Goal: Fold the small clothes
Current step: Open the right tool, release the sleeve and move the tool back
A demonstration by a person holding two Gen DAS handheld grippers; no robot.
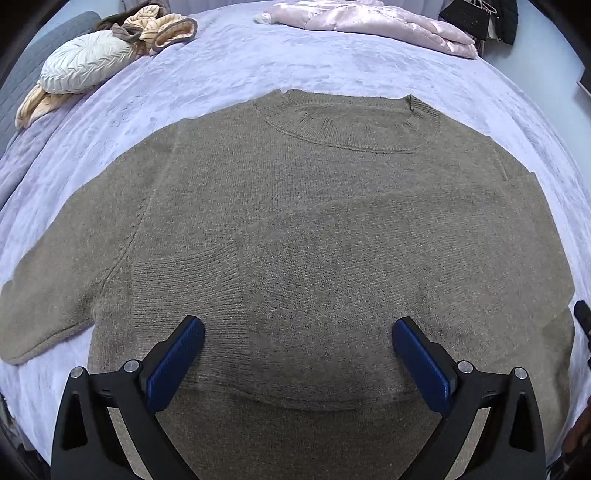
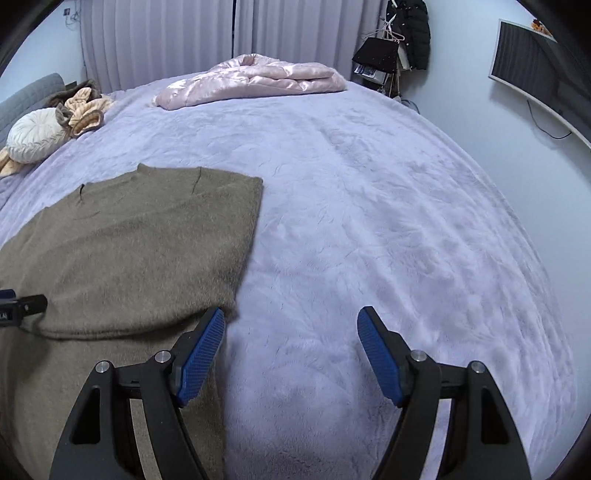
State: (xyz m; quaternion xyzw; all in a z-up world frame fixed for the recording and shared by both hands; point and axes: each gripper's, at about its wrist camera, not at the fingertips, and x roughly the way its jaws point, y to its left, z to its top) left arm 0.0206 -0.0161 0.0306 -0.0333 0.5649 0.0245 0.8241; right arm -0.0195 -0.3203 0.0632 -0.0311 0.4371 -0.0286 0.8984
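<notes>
A brown-grey knit sweater (image 1: 314, 229) lies flat on the lilac bedspread (image 1: 236, 70), collar (image 1: 351, 125) far from me. Its right sleeve is folded across the chest; its left sleeve (image 1: 55, 295) sticks out to the left. My left gripper (image 1: 297, 332) is open and empty, just above the sweater's lower part. In the right wrist view the sweater (image 2: 140, 251) lies at the left. My right gripper (image 2: 291, 325) is open and empty, at the sweater's right edge over the bedspread (image 2: 388, 206). The left gripper's tip (image 2: 26, 304) shows at the left edge.
A pink satin quilt (image 2: 255, 79) lies at the far side of the bed. A round white cushion (image 1: 83, 62) and crumpled beige clothes (image 1: 159, 29) lie at the far left. A dark coat and bags (image 2: 400, 40) hang at the wall; a monitor (image 2: 532, 70) is at the right.
</notes>
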